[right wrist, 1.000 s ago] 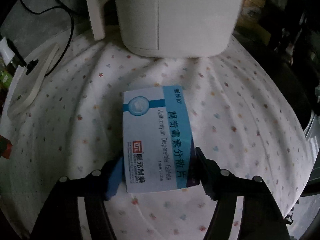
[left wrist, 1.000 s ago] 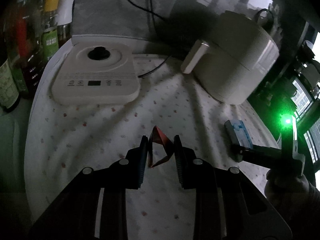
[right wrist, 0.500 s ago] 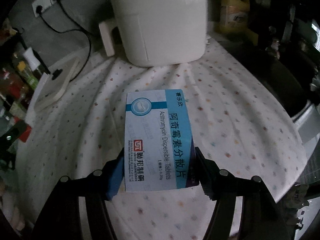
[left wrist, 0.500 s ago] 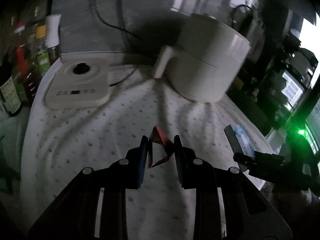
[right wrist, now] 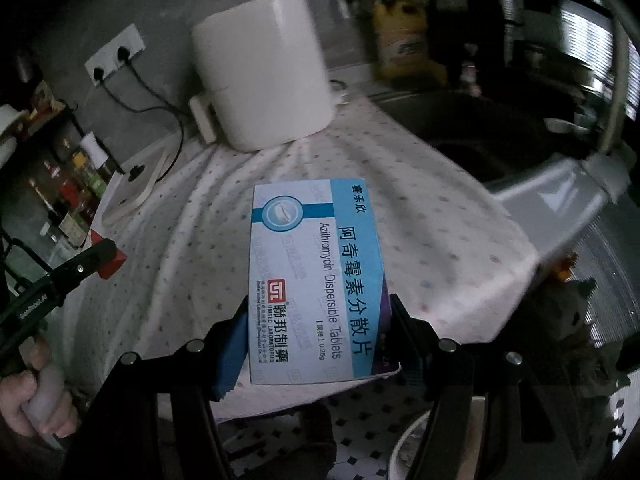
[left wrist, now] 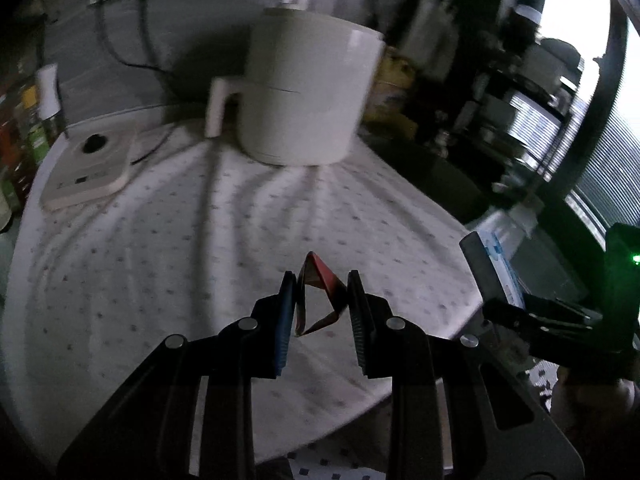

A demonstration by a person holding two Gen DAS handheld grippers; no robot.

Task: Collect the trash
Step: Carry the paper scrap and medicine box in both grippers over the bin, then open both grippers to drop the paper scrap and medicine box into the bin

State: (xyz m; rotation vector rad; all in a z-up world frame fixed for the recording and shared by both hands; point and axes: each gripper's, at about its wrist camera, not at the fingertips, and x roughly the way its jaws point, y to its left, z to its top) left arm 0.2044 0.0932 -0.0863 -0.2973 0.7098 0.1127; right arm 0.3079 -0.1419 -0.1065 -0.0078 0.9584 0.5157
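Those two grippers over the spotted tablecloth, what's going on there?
A person is clearing trash with a gripper in each hand. The left gripper is shut on a folded red wrapper. The right gripper is shut on a blue and white medicine box. Both are held above the near edge of the tablecloth. A white pot and a flat white appliance sit farther back.

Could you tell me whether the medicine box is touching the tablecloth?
Apart. The right wrist view shows the medicine box clamped in the right gripper, raised past the tablecloth's edge, with floor tiles visible beneath.
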